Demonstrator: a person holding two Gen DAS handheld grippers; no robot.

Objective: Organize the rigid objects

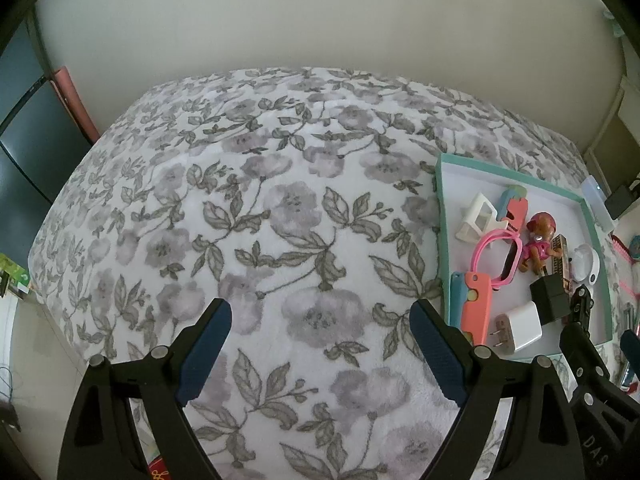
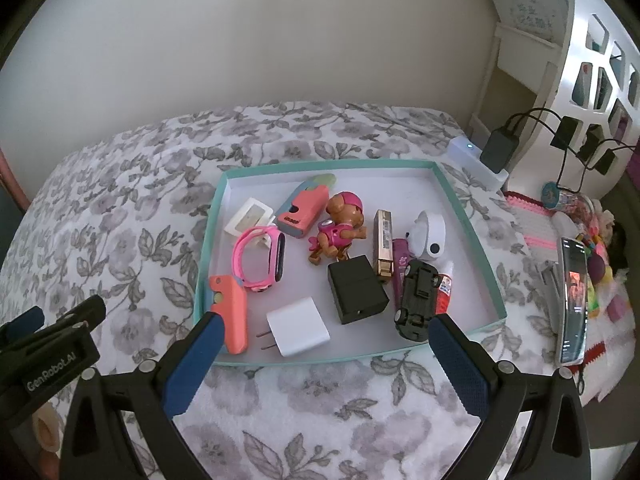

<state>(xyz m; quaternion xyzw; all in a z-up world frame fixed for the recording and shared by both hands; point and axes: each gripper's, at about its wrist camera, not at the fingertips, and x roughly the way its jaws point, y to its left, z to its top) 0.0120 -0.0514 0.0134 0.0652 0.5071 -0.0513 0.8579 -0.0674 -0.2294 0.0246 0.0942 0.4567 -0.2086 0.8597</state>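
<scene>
Toys fill teal tray on floral bedspread, seemingly beside wall; both grippers spread.

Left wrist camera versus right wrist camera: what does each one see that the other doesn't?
Only the left wrist view shows the dark cabinet and a wide stretch of bare floral blanket. Only the right wrist view shows the phone with its lit screen and the white shelf unit. Both show the teal tray holding the pink watch, toy dog, white charger and black cube.
</scene>
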